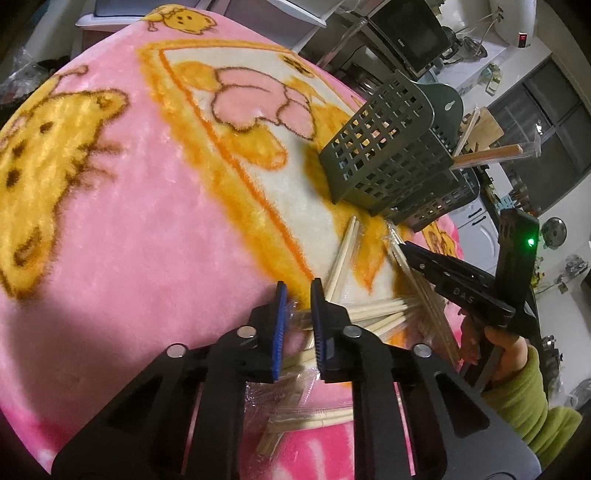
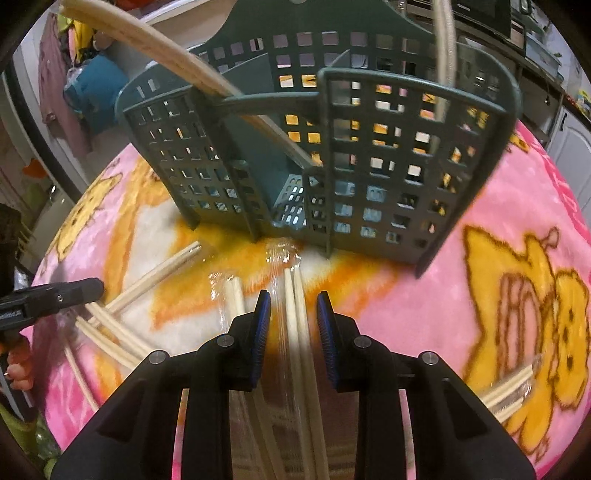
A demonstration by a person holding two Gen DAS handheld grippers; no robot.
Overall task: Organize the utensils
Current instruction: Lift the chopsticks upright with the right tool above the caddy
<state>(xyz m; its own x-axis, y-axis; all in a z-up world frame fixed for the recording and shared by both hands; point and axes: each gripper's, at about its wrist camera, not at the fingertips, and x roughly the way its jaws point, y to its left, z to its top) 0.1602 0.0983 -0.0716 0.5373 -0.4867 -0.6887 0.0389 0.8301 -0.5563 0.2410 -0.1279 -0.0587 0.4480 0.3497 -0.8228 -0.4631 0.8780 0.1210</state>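
Note:
A dark green perforated utensil holder (image 1: pixel 380 147) (image 2: pixel 369 166) stands on a pink cartoon blanket (image 1: pixel 147 221). One chopstick pair (image 2: pixel 166 51) leans in its middle compartment. Several wrapped wooden chopstick pairs (image 1: pixel 388 306) lie scattered in front of it. My left gripper (image 1: pixel 299 291) is shut on the crinkled end of one wrapped pair at the near edge of the pile. My right gripper (image 2: pixel 293 299) stands open just before the holder. A wrapped pair (image 2: pixel 295 332) runs lengthwise between its pads with a gap on either side. The right gripper (image 1: pixel 406 247) also shows in the left wrist view, over the pile.
More chopsticks lie to the left (image 2: pixel 162 269) and at the far right (image 2: pixel 509 391) of the blanket. A hand in a green sleeve (image 1: pixel 517 387) holds the right gripper. Kitchen counters and appliances (image 1: pixel 417 29) stand behind the table.

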